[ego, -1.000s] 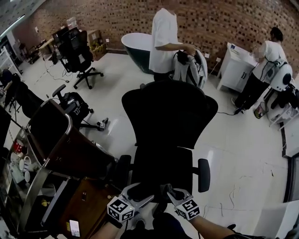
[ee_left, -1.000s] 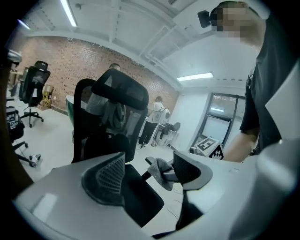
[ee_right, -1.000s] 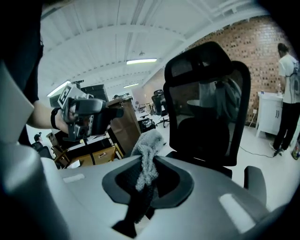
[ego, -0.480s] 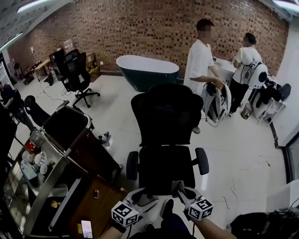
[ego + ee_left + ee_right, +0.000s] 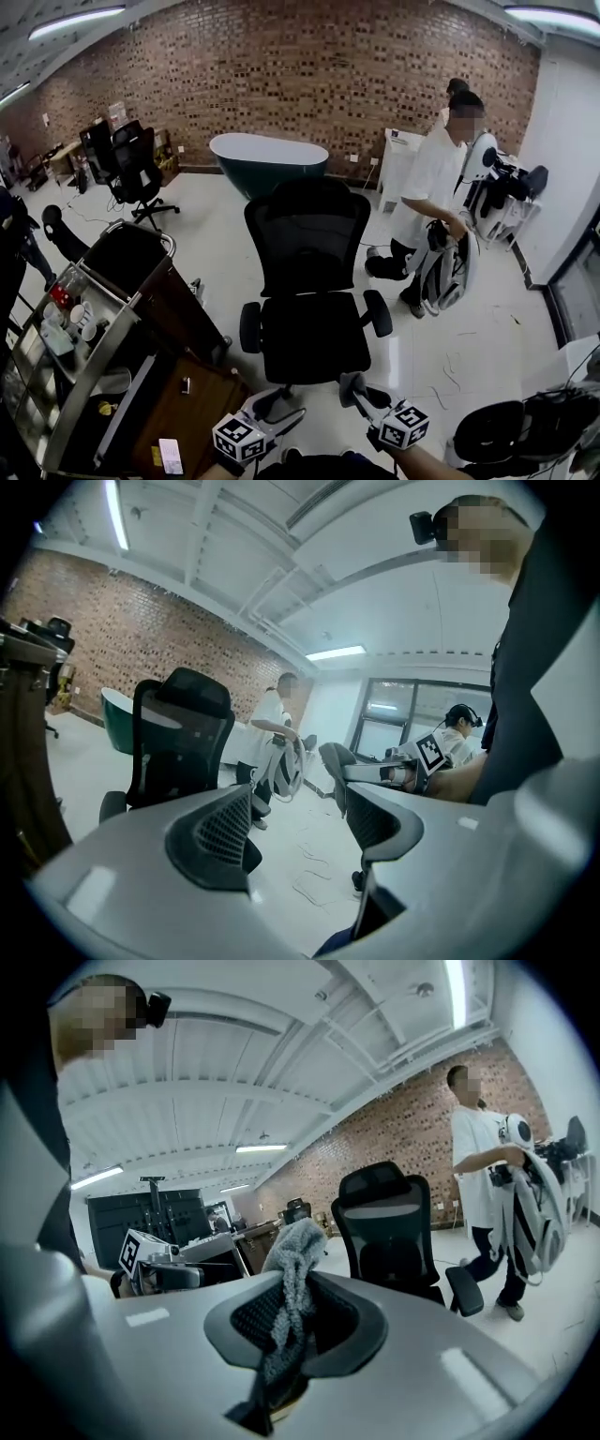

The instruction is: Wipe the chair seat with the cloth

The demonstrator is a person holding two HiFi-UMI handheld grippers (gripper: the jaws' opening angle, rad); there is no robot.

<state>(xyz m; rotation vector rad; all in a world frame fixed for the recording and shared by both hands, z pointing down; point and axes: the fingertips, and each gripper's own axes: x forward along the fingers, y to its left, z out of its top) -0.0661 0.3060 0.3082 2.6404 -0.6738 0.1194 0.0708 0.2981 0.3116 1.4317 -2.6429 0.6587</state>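
Observation:
A black mesh office chair [image 5: 307, 234] stands in the middle of the room, with its seat [image 5: 314, 337] facing me. The same chair [image 5: 389, 1232] shows in the right gripper view, and its back shows in the left gripper view [image 5: 183, 738]. Both grippers are low in the head view, short of the seat's front edge. My left gripper [image 5: 274, 405] [image 5: 300, 832] is open with nothing between its jaws. My right gripper [image 5: 358, 388] [image 5: 295, 1321] is shut on a grey fuzzy cloth [image 5: 289, 1279] that sticks up past the jaws.
A metal cart [image 5: 112, 309] with cups stands at the left, beside a wooden surface [image 5: 192, 412]. A person in a white shirt [image 5: 429, 187] carries white equipment [image 5: 450, 267] to the right of the chair. A bathtub [image 5: 267, 155] and another chair [image 5: 136, 169] stand at the back.
My view has lifted and pulled back, so the chair looks smaller and farther. The person in white has walked from behind the chair to its right. Both grippers stay low, right still on the cloth.

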